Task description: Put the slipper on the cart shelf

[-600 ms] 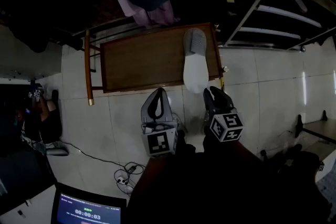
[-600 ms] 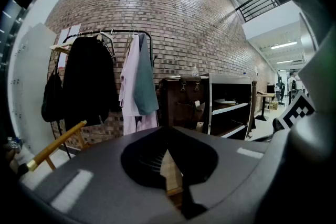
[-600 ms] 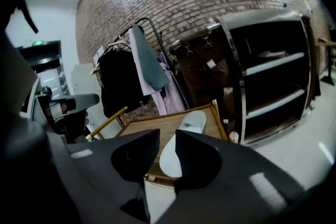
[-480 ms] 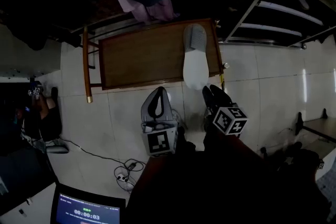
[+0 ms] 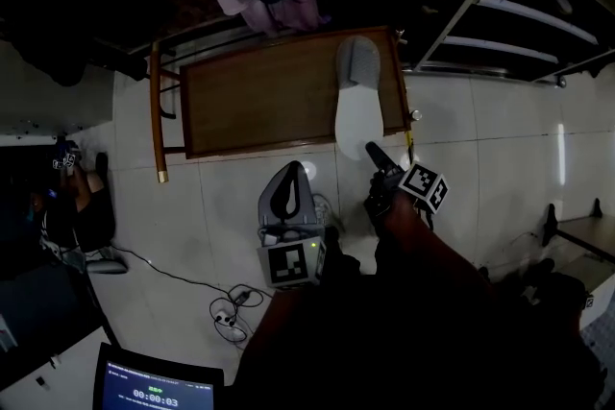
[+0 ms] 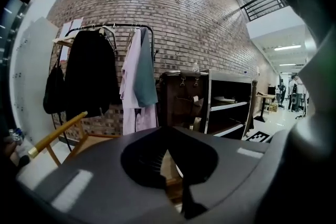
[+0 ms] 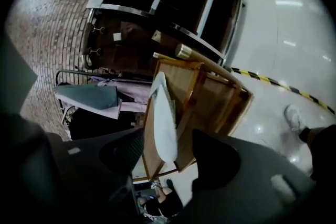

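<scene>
Right fingers [image 7: 122, 150] wide apart, empty; slipper's [image 7: 164, 118] near end in the gap ahead.

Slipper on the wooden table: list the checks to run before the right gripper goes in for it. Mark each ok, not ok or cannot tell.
1. Right gripper jaws apart: ok.
2. Slipper lined up with the gap between the jaws: ok, seen in the right gripper view.
3. Jaws around the slipper: not ok, they are short of it.
4. Graspable end: ok, the pale end overhangs the near edge of the wooden table.
5. Left gripper out of the way: ok, shut, empty, off to the side.
6. Free spot on the shelf unit: cannot tell, too dark.
</scene>
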The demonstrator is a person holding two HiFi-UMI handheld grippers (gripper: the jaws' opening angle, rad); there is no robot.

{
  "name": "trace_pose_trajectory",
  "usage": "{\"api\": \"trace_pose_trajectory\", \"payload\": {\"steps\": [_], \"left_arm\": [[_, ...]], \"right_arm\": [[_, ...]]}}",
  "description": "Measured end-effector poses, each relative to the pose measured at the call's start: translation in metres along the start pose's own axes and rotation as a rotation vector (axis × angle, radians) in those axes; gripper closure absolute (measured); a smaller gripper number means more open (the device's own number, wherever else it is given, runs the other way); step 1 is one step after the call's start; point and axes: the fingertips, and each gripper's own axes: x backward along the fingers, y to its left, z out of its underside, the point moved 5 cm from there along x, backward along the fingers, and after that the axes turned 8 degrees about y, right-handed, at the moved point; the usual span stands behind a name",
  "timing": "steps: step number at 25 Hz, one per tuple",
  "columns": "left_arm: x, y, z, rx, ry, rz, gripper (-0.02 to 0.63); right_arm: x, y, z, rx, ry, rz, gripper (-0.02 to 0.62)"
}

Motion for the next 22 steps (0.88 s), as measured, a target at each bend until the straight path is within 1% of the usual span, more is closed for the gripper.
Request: {"api": "trace_pose_trajectory", "payload": {"steps": [3,7,12,16,17,18,19,22], "left_arm": [[0.000,0.002,0.001,0.018,0.006,-0.001,0.595],[0.004,0.004,0.005,0.014,0.016,-0.025,0.595],[0.006,0.003,0.009,-0.002,0.017,-0.043,0.595],[0.009,0.007,0.005,-0.012,0.006,-0.059,0.595],[0.009,0.008,0.004,-0.011,0.005,-0.062,0.595],[0.010,0.009,0.003,-0.010,0.004,-0.064,0.595],[0.011,0.010,0.003,-0.010,0.003,-0.066,0.595],[0.014,0.012,0.002,-0.015,-0.001,-0.067,0.595]], "right_arm": [[-0.015,-0.007,0.000,-0.027,0.005,0.018,0.313],[-0.031,-0.012,-0.001,-0.030,0.018,0.019,0.319],[-0.033,-0.014,-0.011,-0.020,0.001,0.017,0.402],[-0.035,-0.010,-0.012,-0.016,0.009,0.003,0.422],[-0.036,-0.009,-0.012,-0.011,0.008,0.007,0.444],[-0.037,-0.008,-0.012,-0.005,0.007,0.013,0.489],[-0.038,-0.006,-0.012,0.001,0.006,0.013,0.510],[-0.040,-0.001,-0.013,0.018,0.008,-0.004,0.534]]}}
